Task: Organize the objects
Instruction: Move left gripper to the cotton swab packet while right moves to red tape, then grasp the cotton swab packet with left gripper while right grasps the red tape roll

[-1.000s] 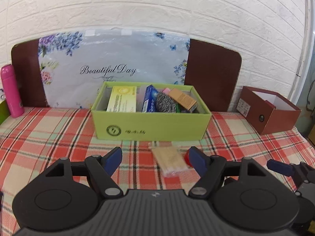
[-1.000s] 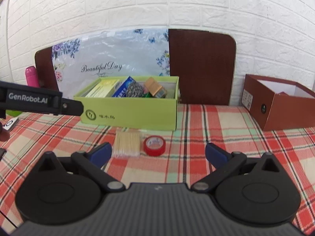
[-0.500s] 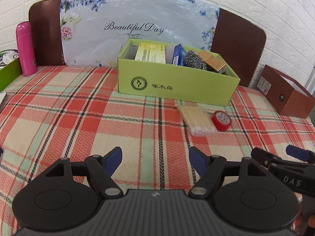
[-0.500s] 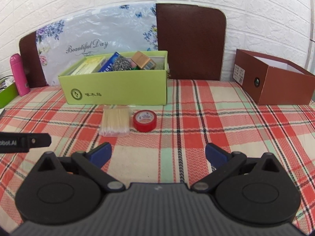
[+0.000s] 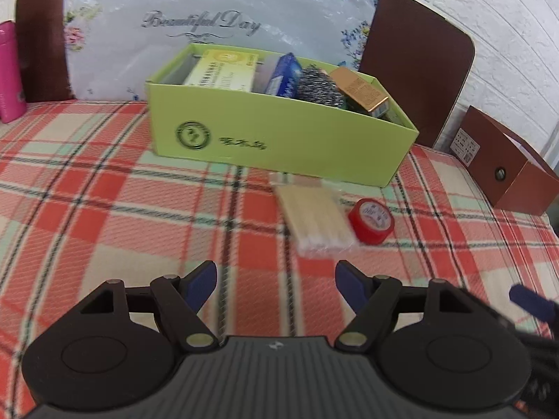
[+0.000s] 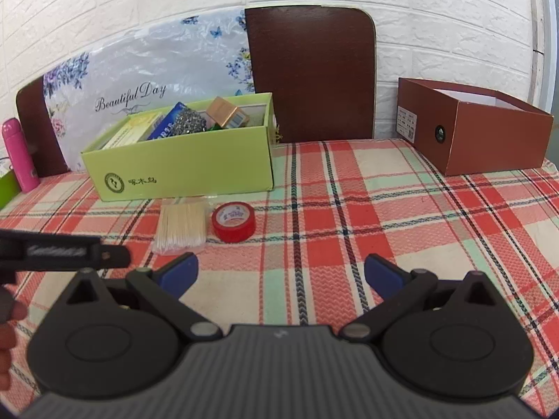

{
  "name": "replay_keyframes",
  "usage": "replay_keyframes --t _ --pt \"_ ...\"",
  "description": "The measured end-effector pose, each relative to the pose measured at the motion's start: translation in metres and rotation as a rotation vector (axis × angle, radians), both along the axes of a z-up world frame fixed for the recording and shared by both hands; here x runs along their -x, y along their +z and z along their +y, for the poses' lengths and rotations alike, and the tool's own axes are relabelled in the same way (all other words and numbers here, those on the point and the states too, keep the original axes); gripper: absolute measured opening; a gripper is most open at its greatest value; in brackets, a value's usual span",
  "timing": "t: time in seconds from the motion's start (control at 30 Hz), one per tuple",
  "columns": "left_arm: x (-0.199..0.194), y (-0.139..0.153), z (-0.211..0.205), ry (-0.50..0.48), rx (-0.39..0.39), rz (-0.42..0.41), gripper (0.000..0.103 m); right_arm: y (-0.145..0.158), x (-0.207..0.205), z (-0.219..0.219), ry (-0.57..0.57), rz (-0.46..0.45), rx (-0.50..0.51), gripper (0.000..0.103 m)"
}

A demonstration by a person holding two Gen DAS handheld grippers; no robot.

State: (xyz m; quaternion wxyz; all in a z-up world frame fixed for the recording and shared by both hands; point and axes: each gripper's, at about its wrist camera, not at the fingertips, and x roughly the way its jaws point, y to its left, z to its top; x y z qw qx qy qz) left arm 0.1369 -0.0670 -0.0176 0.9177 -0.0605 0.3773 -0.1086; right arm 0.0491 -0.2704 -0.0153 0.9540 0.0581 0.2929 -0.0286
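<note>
A green box stands on the plaid tablecloth and holds several items: cartons, a steel scourer, a gold box. In front of it lie a clear pack of wooden sticks and a red tape roll, side by side. My left gripper is open and empty, a short way in front of the stick pack. My right gripper is open and empty, in front of the tape roll and slightly to its right.
An open brown box stands at the right by the wall. A pink bottle stands at the far left. A floral sheet and dark boards lean on the brick wall. The left gripper's body shows at the right view's left edge.
My left gripper drew back from the box, then moved closer to the stick pack. My right gripper pulled back and rose a little. Both stayed open.
</note>
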Motion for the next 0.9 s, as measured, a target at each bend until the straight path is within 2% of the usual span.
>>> replay_keyframes --t 0.3,0.37,0.4,0.5,0.63,0.73,0.9 --pt "-0.049 -0.022 -0.039 -0.026 -0.030 -0.014 0.076 -0.007 0.001 -0.022 -0.019 0.009 -0.060 0.103" --pt "-0.051 -0.025 -0.035 -0.025 -0.035 -0.033 0.053 -0.009 0.001 -0.024 -0.022 0.016 -0.070 0.103" --pt "-0.050 -0.024 -0.030 -0.037 -0.025 -0.040 0.032 -0.010 0.001 -0.024 -0.018 0.015 -0.074 0.103" --pt "-0.042 -0.021 -0.006 -0.033 0.046 -0.021 0.021 -0.012 -0.002 -0.021 0.037 0.006 -0.075 0.103" --pt "-0.021 -0.020 0.022 -0.001 0.028 -0.040 0.020 -0.014 -0.017 -0.006 0.115 0.005 -0.058 0.101" --pt "-0.013 -0.019 0.039 0.008 0.045 -0.022 0.020 -0.016 -0.038 0.009 0.160 0.016 -0.019 0.090" --pt "-0.003 -0.019 0.056 0.025 0.039 -0.007 0.020 -0.025 -0.076 0.026 0.174 0.035 0.000 0.081"
